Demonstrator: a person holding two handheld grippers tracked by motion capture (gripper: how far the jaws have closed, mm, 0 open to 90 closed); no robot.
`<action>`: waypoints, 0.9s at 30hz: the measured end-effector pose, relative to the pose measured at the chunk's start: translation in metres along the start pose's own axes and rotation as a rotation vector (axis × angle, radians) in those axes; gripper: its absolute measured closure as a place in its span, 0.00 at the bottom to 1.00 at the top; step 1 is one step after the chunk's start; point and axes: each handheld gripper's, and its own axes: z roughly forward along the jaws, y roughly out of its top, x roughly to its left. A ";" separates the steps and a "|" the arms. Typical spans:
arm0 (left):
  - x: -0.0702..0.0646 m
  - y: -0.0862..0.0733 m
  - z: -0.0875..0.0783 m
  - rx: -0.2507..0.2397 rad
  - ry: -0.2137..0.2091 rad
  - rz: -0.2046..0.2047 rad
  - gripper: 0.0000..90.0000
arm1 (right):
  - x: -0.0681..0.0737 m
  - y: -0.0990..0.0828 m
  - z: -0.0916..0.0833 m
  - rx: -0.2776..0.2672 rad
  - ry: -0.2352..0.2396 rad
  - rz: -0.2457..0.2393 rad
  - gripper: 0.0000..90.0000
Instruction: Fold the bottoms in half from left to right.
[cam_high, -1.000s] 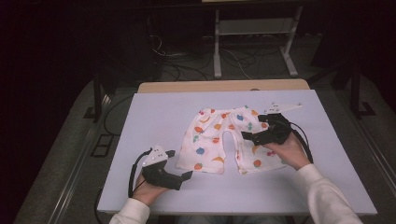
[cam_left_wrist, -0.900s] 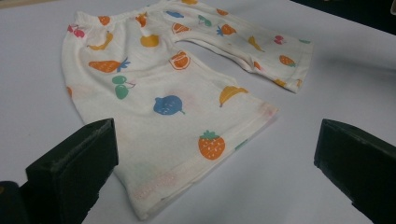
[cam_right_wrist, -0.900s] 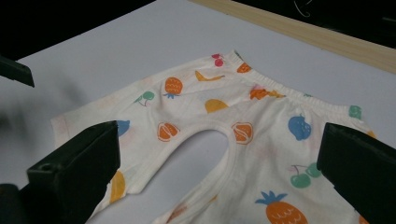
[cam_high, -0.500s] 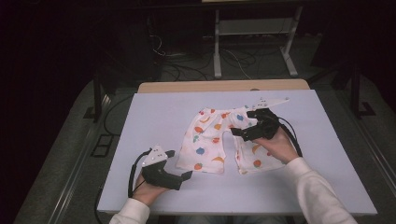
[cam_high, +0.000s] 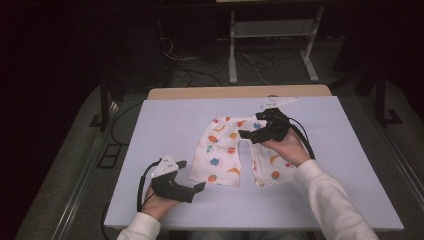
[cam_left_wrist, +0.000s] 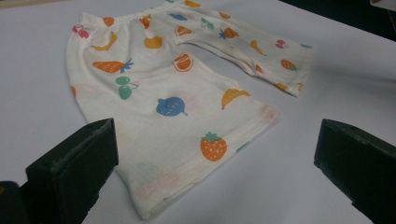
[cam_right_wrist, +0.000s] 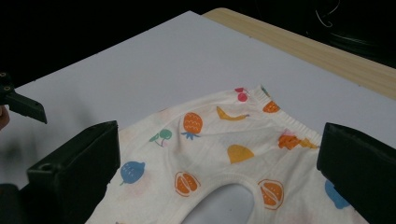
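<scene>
White baby shorts (cam_high: 227, 150) with a fruit print lie flat in the middle of the white table, waistband away from me. My left gripper (cam_high: 192, 175) rests near the front edge, just left of the left leg's hem, with its jaws wide open and nothing between them. In the left gripper view the shorts (cam_left_wrist: 177, 98) lie ahead of the left gripper (cam_left_wrist: 215, 140). My right gripper (cam_high: 249, 125) hovers over the crotch and waistband area, open and holding nothing. In the right gripper view the shorts (cam_right_wrist: 224, 149) spread between the jaws of the right gripper (cam_right_wrist: 219, 144).
The white tabletop (cam_high: 165, 125) has free room on all sides of the shorts. A wooden strip (cam_high: 200, 92) runs along its far edge. Behind it stand a metal frame (cam_high: 272, 40) and floor cables (cam_high: 200, 75). The left gripper's tip (cam_right_wrist: 21, 105) shows in the right gripper view.
My right gripper has moved left and farther away, from over the right leg towards the crotch and waistband. The left gripper has stayed put.
</scene>
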 end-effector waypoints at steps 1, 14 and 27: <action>0.000 0.000 0.000 -0.004 0.000 -0.002 0.00 | -0.001 0.002 0.002 -0.005 0.003 0.007 0.00; 0.002 0.000 0.000 -0.002 0.002 -0.005 0.00 | -0.011 0.016 0.018 0.005 0.002 0.017 0.00; 0.003 0.001 0.001 0.000 -0.003 -0.005 0.00 | -0.020 0.034 0.040 -0.006 -0.001 0.032 0.00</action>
